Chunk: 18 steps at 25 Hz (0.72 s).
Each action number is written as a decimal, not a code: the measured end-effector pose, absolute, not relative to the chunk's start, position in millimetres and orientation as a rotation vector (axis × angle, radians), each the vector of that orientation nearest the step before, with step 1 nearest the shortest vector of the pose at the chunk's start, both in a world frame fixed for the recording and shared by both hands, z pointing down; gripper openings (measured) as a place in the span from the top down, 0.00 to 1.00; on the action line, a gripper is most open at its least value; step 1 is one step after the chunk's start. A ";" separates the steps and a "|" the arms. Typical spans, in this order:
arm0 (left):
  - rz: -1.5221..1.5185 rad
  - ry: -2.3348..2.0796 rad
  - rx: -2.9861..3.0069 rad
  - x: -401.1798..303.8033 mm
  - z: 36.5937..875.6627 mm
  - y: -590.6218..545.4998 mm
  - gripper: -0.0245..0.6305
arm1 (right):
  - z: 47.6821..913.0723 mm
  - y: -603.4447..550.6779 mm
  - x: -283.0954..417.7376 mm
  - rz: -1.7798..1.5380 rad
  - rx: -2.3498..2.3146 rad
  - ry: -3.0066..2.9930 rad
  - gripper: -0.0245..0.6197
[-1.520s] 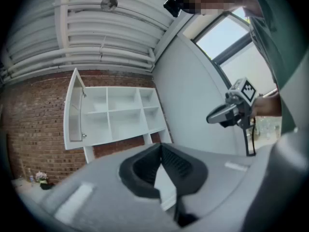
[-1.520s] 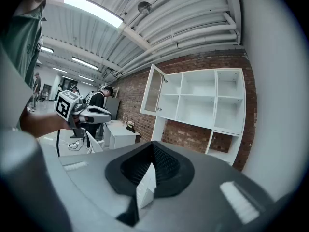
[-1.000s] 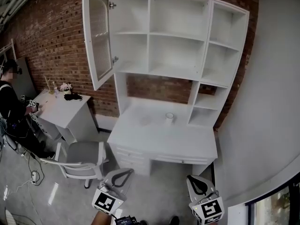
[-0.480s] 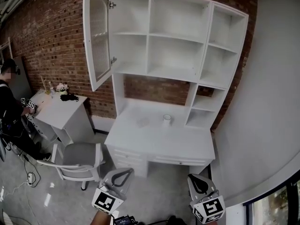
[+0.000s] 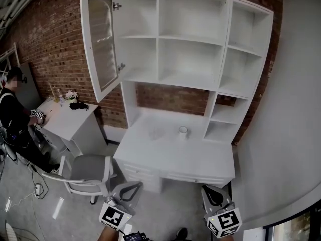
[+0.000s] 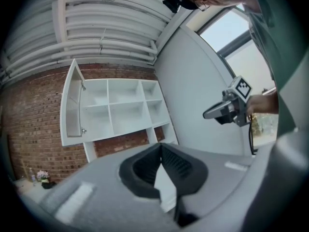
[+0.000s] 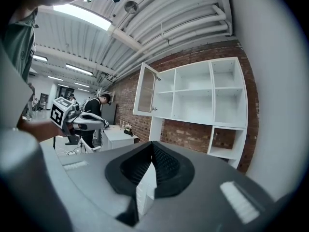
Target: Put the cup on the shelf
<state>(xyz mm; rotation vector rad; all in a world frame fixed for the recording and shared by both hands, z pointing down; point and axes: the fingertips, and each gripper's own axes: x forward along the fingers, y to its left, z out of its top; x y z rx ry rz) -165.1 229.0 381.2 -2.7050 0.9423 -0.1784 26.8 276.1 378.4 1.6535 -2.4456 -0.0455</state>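
A small white cup (image 5: 183, 130) stands on the white desk top (image 5: 165, 152), toward its back right. Above the desk rises the white shelf unit (image 5: 190, 39) with open compartments and one glass door (image 5: 100, 41) swung open at the left. My left gripper (image 5: 131, 189) and right gripper (image 5: 213, 196) hang low at the bottom of the head view, well short of the desk, both shut with nothing between their jaws. In the left gripper view the jaws (image 6: 161, 151) meet, and the shelf unit (image 6: 120, 108) lies ahead. The right gripper view shows closed jaws (image 7: 153, 151) too.
A grey office chair (image 5: 85, 172) stands left of the desk. Further left a small white side table (image 5: 67, 119) carries flowers and dark items, and a person (image 5: 15, 114) stands beside it. A brick wall is behind; a white wall closes the right side.
The view has shifted a little closer to the desk and shelf unit, which now sit slightly higher and larger. Both grippers stay low and shut.
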 end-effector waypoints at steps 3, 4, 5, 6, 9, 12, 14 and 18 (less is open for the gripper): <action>-0.192 0.988 -2.691 -148.2 378.8 213.7 0.96 | 380.2 257.6 44.9 -0.039 1.614 -2.472 0.95; -0.196 1.000 -2.688 -141.6 378.2 208.7 0.96 | 380.1 250.5 51.9 -0.038 1.603 -2.480 0.95; -0.199 1.010 -2.684 -134.8 378.1 203.9 0.96 | 380.0 243.5 58.9 -0.037 1.593 -2.490 0.95; -0.201 1.019 -2.680 -128.2 378.2 199.3 0.96 | 380.1 236.9 65.7 -0.037 1.585 -2.499 0.95; -0.207 1.058 -2.665 -110.9 379.2 186.0 0.96 | 381.3 219.5 83.3 -0.044 1.551 -2.528 0.95; -0.219 1.092 -2.652 -94.6 381.0 175.2 0.96 | 383.1 203.5 99.6 -0.044 1.516 -2.555 0.95; -0.232 1.108 -2.644 -83.5 383.0 169.5 0.96 | 384.1 195.0 110.2 -0.041 1.500 -2.572 0.95; -0.247 1.137 -2.624 -64.0 383.6 162.9 0.96 | 387.2 184.5 128.3 -0.047 1.461 -2.604 0.95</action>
